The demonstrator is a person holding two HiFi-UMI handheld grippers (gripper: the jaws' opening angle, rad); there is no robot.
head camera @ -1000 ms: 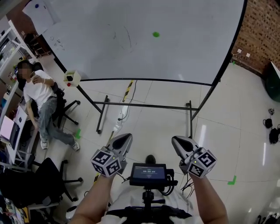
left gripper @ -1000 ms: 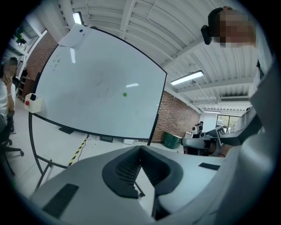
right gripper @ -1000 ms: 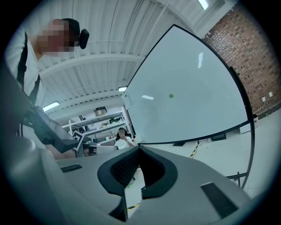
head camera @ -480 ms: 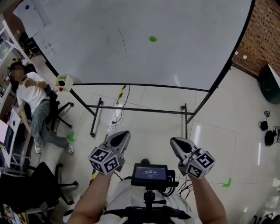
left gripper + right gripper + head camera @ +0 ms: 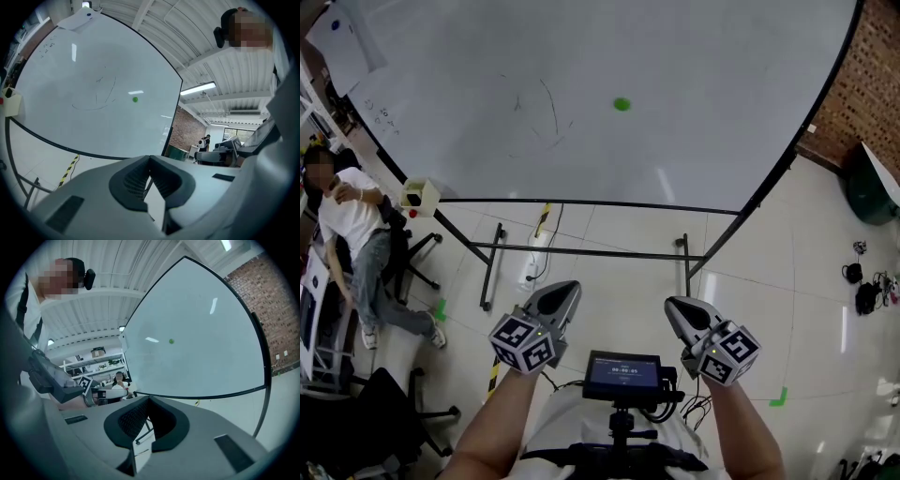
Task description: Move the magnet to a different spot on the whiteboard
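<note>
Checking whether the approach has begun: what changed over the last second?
The view has closed in on the whiteboard; its green magnet sits lower in the head view, the seated person further left. Nothing was gripped or released. Both the left gripper and right gripper stay shut, empty; magnet unmoved on the board.

The whiteboard (image 5: pixel 694 66) across the upper frame is smooth and glossy, streaked with lamp glare, on a black metal tube stand (image 5: pixel 600 252). The floor (image 5: pixel 769 309) tiles shine. At upper right, the brick wall (image 5: pixel 877 75) looks rough and matt. The left gripper (image 5: pixel 561 292) and right gripper (image 5: pixel 680 309) are matt grey plastic with dark ribbed pads (image 5: pixel 133 180).
</note>
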